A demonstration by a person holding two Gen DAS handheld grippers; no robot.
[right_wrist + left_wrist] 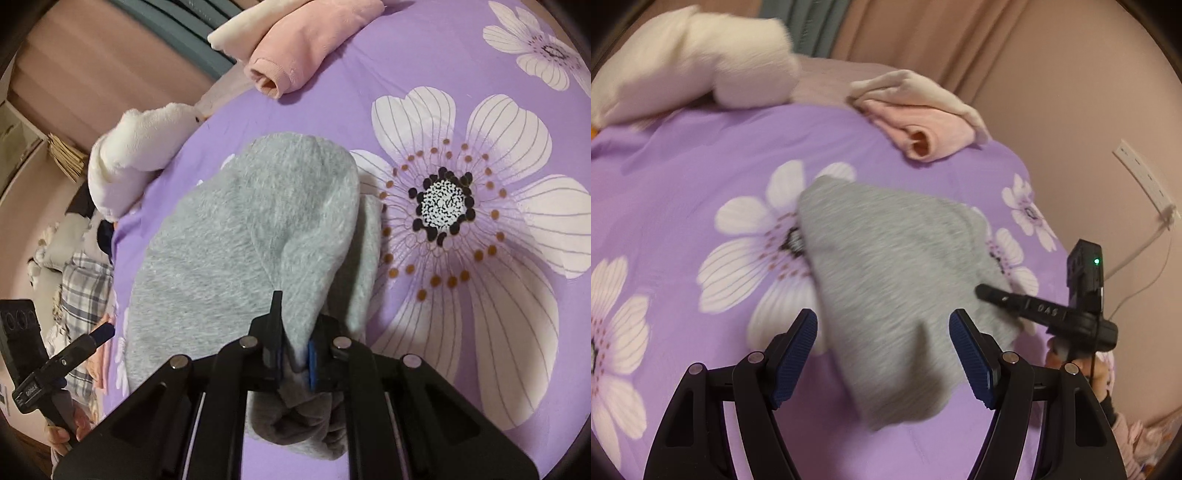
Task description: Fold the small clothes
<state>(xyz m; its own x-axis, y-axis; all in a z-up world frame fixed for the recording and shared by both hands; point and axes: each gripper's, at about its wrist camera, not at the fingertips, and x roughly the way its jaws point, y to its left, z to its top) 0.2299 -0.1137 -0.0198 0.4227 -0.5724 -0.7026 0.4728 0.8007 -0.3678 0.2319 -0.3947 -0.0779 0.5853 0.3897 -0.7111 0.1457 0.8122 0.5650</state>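
While the right tool [293,360] pinches the grey garment [243,236] on the bed [480,92], the left tool [882,354] hangs spread above it

Purple flowered bed [701,155], grey garment [886,266] at centre, folded pink clothes [923,129] beyond, white plush [690,62] at edge

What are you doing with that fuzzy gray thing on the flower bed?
A person is folding small clothes with a claw in each hand. The right claw is pinched shut on an edge of the gray garment, lifting it off the purple flowered bedspread. The left claw is open above it. A folded pink garment lies farther back.
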